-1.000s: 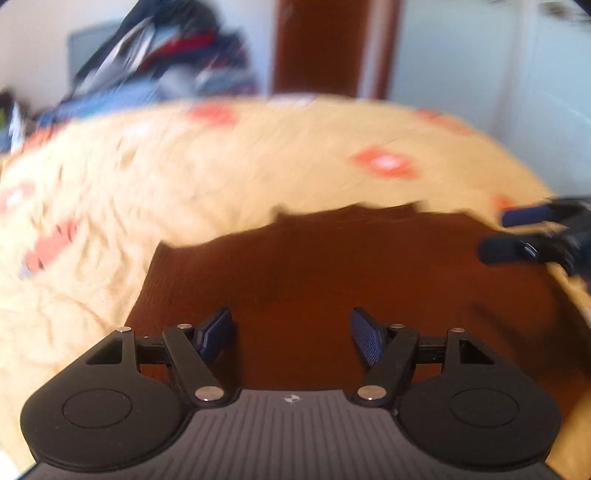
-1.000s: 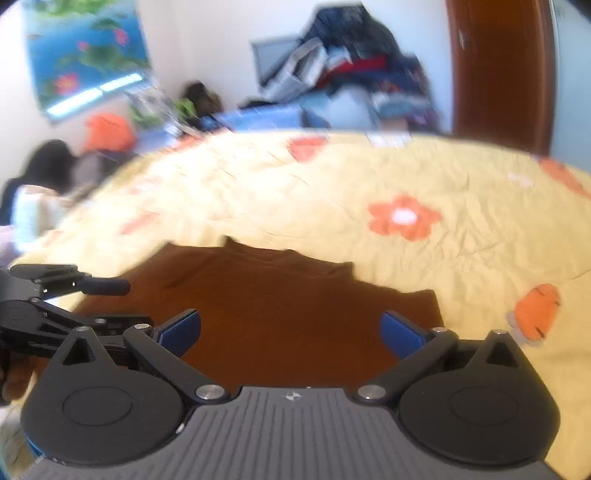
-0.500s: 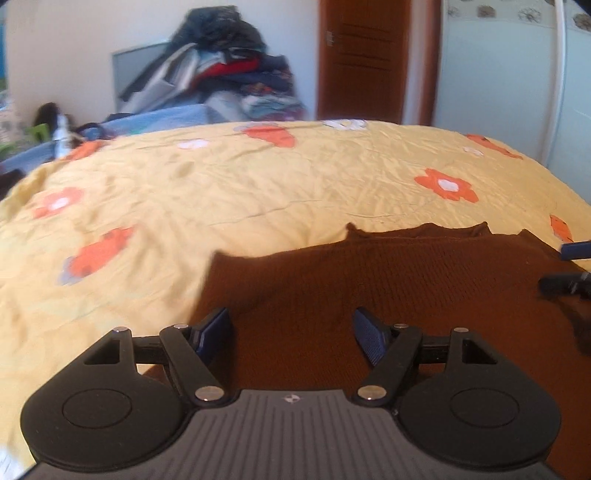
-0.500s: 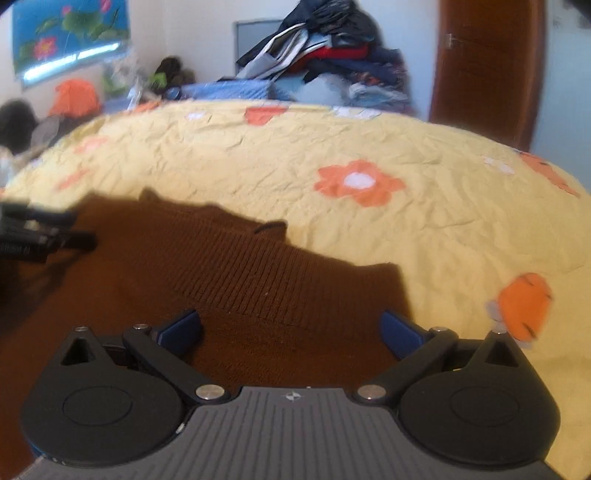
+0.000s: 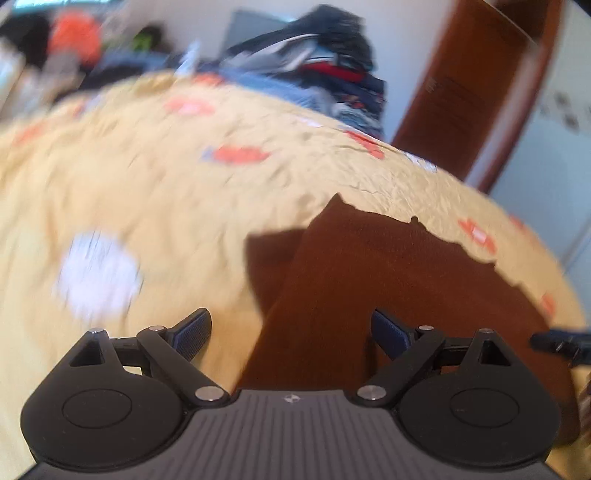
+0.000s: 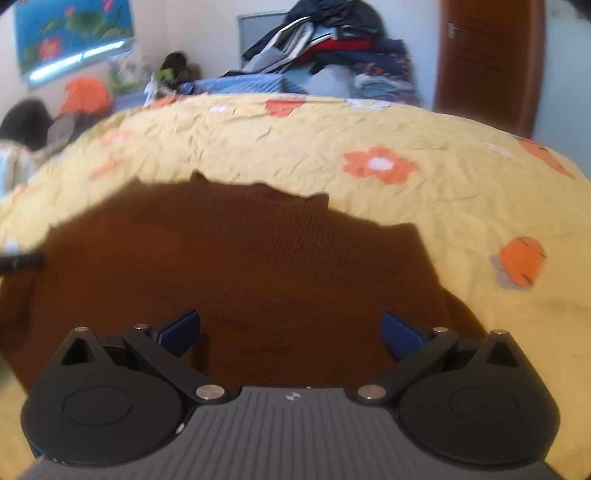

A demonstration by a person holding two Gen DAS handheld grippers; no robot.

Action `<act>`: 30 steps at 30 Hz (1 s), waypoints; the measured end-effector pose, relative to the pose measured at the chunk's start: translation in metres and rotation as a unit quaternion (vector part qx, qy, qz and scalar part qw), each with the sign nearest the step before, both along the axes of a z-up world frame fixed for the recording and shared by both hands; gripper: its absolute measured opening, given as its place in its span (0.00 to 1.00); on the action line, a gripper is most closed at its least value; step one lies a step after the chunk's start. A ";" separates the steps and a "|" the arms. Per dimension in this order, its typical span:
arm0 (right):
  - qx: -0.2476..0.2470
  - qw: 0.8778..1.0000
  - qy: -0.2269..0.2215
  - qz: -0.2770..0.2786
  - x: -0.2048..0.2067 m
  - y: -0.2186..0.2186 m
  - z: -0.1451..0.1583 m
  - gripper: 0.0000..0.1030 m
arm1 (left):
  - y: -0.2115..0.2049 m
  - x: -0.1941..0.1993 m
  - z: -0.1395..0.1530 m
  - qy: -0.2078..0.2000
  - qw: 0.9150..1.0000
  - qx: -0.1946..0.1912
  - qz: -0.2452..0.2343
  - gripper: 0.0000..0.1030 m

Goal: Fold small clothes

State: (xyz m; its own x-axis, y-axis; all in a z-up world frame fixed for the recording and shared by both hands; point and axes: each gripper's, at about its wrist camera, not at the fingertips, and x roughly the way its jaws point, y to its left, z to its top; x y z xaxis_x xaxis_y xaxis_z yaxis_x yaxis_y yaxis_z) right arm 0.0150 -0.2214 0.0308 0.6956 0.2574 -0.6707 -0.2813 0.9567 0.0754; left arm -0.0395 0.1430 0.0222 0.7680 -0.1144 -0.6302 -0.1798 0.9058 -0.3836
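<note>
A brown knitted sweater (image 5: 388,266) lies spread flat on a yellow bedspread with orange flowers (image 5: 155,192); it also shows in the right wrist view (image 6: 240,266). My left gripper (image 5: 291,332) is open and empty, over the sweater's left edge, one finger over the bedspread and one over the knit. My right gripper (image 6: 291,332) is open and empty, low over the sweater's middle to right part. The tip of the right gripper shows at the right edge of the left wrist view (image 5: 557,341). The left gripper's tip shows at the left edge of the right wrist view (image 6: 22,261).
A heap of mixed clothes (image 6: 325,48) is piled past the far side of the bed. A brown wooden door (image 6: 487,62) stands at the back right. A blue poster (image 6: 70,33) hangs on the left wall above clutter. The bedspread (image 6: 461,192) extends around the sweater.
My left gripper has swung left and tilted, so the sweater's left edge now lies between its fingers; its view is motion-blurred. My right gripper has shifted a little over the sweater. Both stay open.
</note>
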 end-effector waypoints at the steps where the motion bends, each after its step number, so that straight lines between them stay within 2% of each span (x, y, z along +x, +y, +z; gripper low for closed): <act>1: 0.012 1.000 -0.006 0.009 -0.006 0.001 0.005 1.00 | 0.004 -0.012 -0.003 -0.005 1.000 -0.027 0.009 0.92; 3: 0.027 0.999 -0.013 0.031 -0.015 0.004 0.005 1.00 | 0.004 -0.025 -0.001 -0.001 0.999 -0.036 0.018 0.92; 6: -0.001 0.999 0.010 0.045 -0.013 0.016 -0.016 1.00 | 0.001 -0.029 0.002 0.022 0.997 -0.070 0.017 0.94; 8: -0.021 0.997 -0.048 0.052 -0.026 0.023 -0.029 1.00 | -0.002 -0.028 0.002 0.032 0.996 -0.084 0.021 0.97; 9: -0.017 0.997 -0.063 0.049 -0.030 0.023 -0.033 1.00 | -0.003 -0.028 0.002 0.035 0.995 -0.084 0.027 0.97; 14: 0.012 0.997 -0.061 0.044 -0.028 0.015 -0.032 1.00 | -0.012 -0.026 0.002 0.042 0.994 -0.087 0.041 1.00; 22: 0.009 0.997 -0.062 0.044 -0.030 0.015 -0.033 1.00 | -0.016 -0.028 0.002 0.048 0.993 -0.104 0.041 0.99; 30: 0.004 0.997 -0.063 0.043 -0.029 0.017 -0.033 1.00 | -0.018 -0.029 0.001 0.044 0.993 -0.100 0.040 0.99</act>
